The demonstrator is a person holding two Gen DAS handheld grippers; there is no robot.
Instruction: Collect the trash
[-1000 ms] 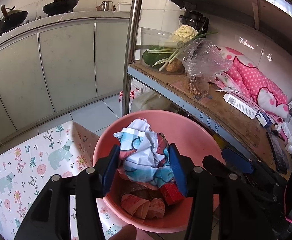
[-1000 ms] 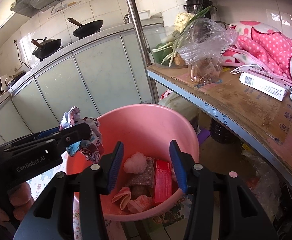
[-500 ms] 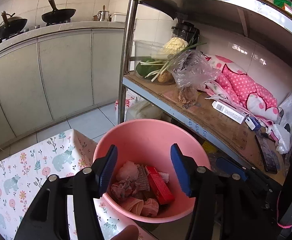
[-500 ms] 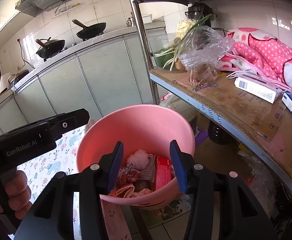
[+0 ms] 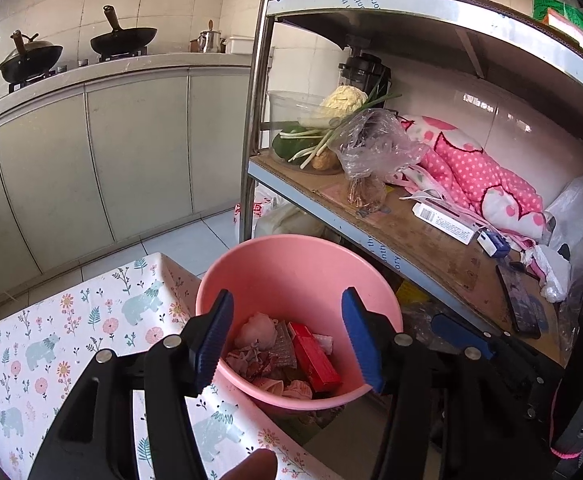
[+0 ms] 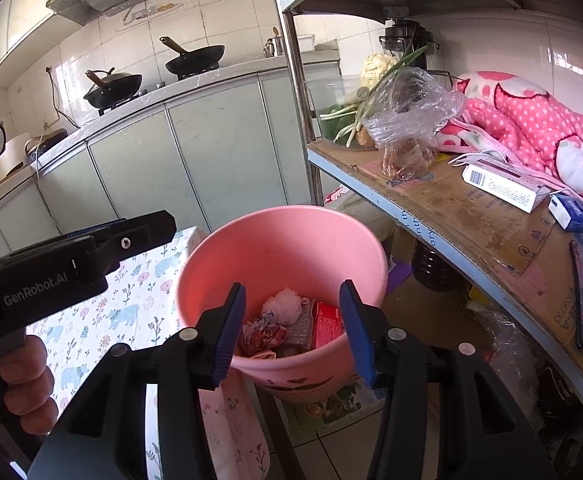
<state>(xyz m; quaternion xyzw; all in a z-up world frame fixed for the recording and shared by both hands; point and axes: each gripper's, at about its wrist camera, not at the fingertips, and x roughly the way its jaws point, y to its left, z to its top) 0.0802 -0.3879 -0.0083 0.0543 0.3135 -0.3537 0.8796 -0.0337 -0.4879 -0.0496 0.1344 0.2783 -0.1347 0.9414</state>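
Note:
A pink bucket [image 5: 291, 264] stands beside the floral tablecloth's edge, also in the right wrist view [image 6: 279, 248]. Inside lie several pieces of trash: a red box [image 5: 313, 356], a white wad [image 5: 257, 326], crumpled wrappers [image 5: 251, 360]. The red box [image 6: 329, 322] and the white wad [image 6: 287, 304] also show in the right wrist view. My left gripper [image 5: 287, 338] is open and empty above the bucket. My right gripper [image 6: 291, 330] is open and empty over the bucket's near rim. The left gripper's body [image 6: 75, 256] shows at the left of the right view.
A table with a floral cloth [image 5: 51, 344] lies at the left. A metal shelf [image 5: 411, 240] at the right holds vegetables, a plastic bag [image 5: 371, 148], a pink dotted cloth [image 5: 483, 172] and boxes. Kitchen cabinets [image 5: 91, 160] with woks stand behind.
My left gripper opened and dropped the crumpled colourful wrapper into the bucket, then rose and drew back. The right gripper stayed open.

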